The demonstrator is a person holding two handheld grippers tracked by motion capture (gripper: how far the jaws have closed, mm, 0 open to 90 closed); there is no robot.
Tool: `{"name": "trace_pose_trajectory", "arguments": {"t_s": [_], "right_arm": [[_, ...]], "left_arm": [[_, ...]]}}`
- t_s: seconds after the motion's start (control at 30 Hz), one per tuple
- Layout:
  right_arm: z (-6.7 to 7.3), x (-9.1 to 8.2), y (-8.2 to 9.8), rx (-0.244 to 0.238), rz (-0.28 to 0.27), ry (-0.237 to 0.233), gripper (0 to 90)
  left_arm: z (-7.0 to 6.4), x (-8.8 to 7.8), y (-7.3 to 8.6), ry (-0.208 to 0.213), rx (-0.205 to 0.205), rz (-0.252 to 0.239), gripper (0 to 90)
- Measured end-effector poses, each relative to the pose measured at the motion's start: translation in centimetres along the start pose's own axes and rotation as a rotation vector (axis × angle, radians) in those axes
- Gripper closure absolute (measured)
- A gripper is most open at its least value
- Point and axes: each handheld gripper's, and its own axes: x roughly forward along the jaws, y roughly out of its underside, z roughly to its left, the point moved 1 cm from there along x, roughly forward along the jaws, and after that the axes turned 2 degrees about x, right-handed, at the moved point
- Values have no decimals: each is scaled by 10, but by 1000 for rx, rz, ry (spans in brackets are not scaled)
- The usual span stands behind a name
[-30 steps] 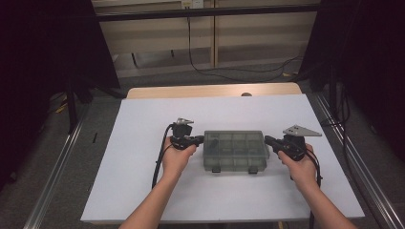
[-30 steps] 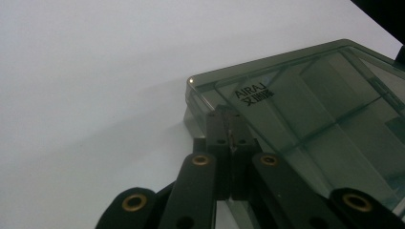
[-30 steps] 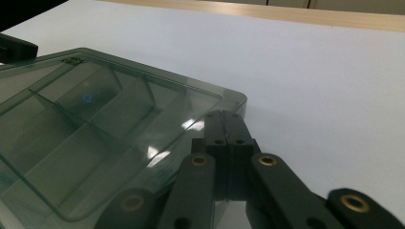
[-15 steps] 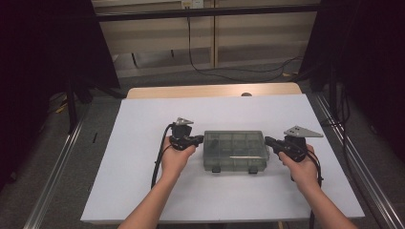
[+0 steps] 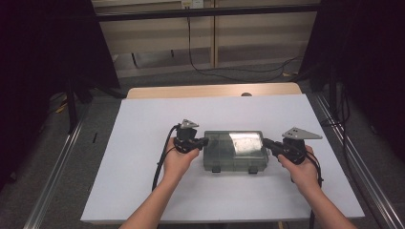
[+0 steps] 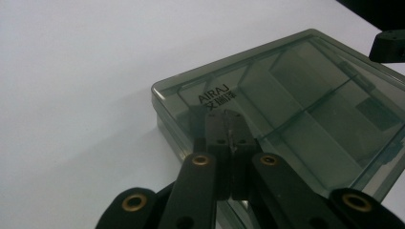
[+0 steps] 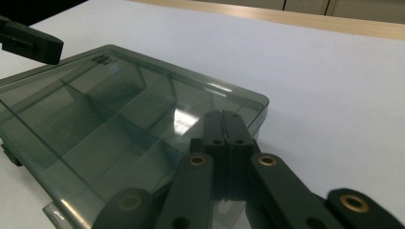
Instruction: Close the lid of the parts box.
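Note:
A smoky grey, see-through compartment box [image 5: 234, 150] lies flat on the white table, lid closed, two latches on its near side. My left gripper [image 5: 204, 141] is shut at the box's left end; in the left gripper view its tips [image 6: 227, 117] rest over the lid's corner by the printed brand mark, on the box [image 6: 296, 105]. My right gripper [image 5: 265, 142] is shut at the box's right end; in the right gripper view its tips [image 7: 223, 117] lie over the lid of the box [image 7: 110, 119] near that corner. Nothing is between either pair of jaws.
The white table top [image 5: 143, 124] has bare room all round the box. A wooden strip [image 5: 210, 90] runs along its far edge. Metal rails [image 5: 52, 176] flank the table, and cables lie on the floor behind it.

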Motion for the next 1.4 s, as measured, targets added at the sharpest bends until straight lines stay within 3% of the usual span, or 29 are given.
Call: {"name": "trace_pose_trajectory", "arguments": {"t_s": [0.13, 0.33, 0.37, 0.47, 0.53, 0.6, 0.8, 0.87, 0.93, 0.97, 1.0, 1.03, 1.07, 1.13, 1.2, 1.23, 1.27, 1.4], "right_arm": [[0, 3, 3, -20, 10, -4, 900], [2, 6, 7, -56, 22, 4, 900], [2, 7, 8, -63, 8, 8, 900], [4, 6, 11, -74, -8, 16, 900], [5, 6, 13, -92, -23, 24, 900], [4, 6, 13, -59, -20, 9, 900], [3, 5, 13, -47, -15, 1, 900], [2, 4, 13, -23, -17, -13, 889], [1, 3, 14, 1, -20, -24, 858], [1, 3, 15, 8, -26, -27, 842], [2, 2, 16, 13, -30, -32, 824], [2, 2, 17, 32, -44, -42, 713], [3, 1, 17, 26, -50, -42, 657], [4, 0, 17, 14, -54, -37, 627], [6, -4, 19, 9, -96, -50, 515], [6, -4, 19, 9, -96, -50, 515], [7, -7, 20, 23, -95, -44, 438], [6, -11, 22, 33, -115, -46, 401]], "left_arm": [[-2, 3, 5, -8, 34, 11, 900], [-4, 5, 9, -23, 53, 4, 900], [-7, 5, 10, -38, 77, 2, 900], [-8, 5, 12, -50, 97, -9, 900], [-6, 5, 14, -37, 83, -22, 900], [-5, 4, 14, -30, 75, -27, 900], [-5, 4, 16, -29, 91, -37, 890], [-6, 4, 17, -10, 67, -46, 853], [-7, 3, 17, 16, 61, -45, 718], [-8, 1, 17, 11, 56, -48, 718], [-8, 0, 18, 0, 62, -55, 662], [-8, -2, 18, 6, 72, -71, 550], [-7, -4, 18, 4, 78, -71, 502], [-6, -9, 18, 28, 70, -84, 461], [-5, -14, 20, 39, 81, -102, 375], [-4, -17, 21, 51, 89, -116, 375], [-3, -20, 22, 55, 103, -129, 325], [2, -29, 28, 47, 96, -162, 273]]}}
